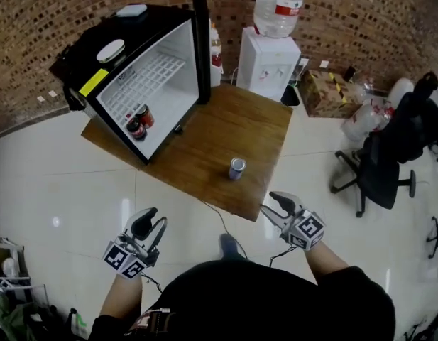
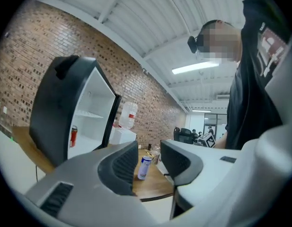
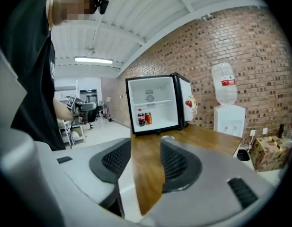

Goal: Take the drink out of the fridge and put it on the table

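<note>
Head view puts your two grippers nearest, held low over the pale floor [image 1: 77, 183] in front of your dark shirt. Your left gripper [image 1: 156, 217] has its jaws apart with nothing between them; in the left gripper view the left gripper [image 2: 149, 150] shows only open air in the gap, and the can [image 2: 144, 167] stands well beyond it. Your right gripper [image 1: 270, 202] is released too, just off the near corner of the table [image 1: 204, 141]; in the right gripper view the right gripper [image 3: 146, 157] frames bare wood between its ribbed pads.

Next out, the can [image 1: 237, 168] stands upright on the brown wooden table, near the front edge and well apart from both grippers. It is a slim silver can with a shiny lid, and the left gripper view shows a blue band on its side.

Farther back, the small black fridge [image 1: 169, 55] sits on the far left part of the table with its door [image 1: 201, 41] swung open. On its white floor a red can [image 1: 145, 115] and a dark bottle [image 1: 136, 127] stand side by side.

Beyond the table a white water dispenser [image 1: 270, 62] stands against the brick wall, and a black office chair [image 1: 389, 155] is off to your right.
</note>
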Demonstrator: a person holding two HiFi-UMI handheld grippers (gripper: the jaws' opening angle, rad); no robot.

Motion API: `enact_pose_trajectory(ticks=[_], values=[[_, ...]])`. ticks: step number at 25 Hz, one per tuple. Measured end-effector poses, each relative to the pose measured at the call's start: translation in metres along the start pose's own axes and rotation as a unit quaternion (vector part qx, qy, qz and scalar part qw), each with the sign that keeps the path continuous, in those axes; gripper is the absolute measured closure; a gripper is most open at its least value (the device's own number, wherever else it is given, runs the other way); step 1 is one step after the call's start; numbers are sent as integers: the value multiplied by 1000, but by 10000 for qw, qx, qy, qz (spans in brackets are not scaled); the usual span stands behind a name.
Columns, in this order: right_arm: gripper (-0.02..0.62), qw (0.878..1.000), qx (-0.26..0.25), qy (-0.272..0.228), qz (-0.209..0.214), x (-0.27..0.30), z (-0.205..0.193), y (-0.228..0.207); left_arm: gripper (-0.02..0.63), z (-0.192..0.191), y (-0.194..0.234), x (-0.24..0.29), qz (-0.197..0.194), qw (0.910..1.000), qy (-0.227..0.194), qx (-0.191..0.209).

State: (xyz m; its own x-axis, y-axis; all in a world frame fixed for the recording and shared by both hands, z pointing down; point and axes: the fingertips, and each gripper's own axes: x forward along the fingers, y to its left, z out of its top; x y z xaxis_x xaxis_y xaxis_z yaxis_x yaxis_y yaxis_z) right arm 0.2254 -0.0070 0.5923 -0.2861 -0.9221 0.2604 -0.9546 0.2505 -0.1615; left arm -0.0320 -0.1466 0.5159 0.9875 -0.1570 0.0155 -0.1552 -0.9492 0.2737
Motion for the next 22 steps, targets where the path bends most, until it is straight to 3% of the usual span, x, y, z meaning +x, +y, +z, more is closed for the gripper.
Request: enact_pose_trajectory(ticks=[2, 5, 10, 14, 22], values=[[464, 9992, 376, -121, 77, -13, 9, 55, 506, 7, -14, -53, 148, 9998, -127, -23], [555, 9965, 809, -185, 43, -27, 8, 136, 590, 3, -29, -128, 583, 9983, 37, 78], [583, 9944, 986, -198, 337, -55, 12, 233, 604, -9, -68, -218, 893, 9956, 214, -209], [584, 9934, 981, -271, 524, -70, 27, 252, 604, 2, -108, -240, 775, 9968, 34, -195], [584, 9933, 735, -270, 854, -109, 32, 253, 604, 0, -173, -223, 756, 9967, -190, -210]])
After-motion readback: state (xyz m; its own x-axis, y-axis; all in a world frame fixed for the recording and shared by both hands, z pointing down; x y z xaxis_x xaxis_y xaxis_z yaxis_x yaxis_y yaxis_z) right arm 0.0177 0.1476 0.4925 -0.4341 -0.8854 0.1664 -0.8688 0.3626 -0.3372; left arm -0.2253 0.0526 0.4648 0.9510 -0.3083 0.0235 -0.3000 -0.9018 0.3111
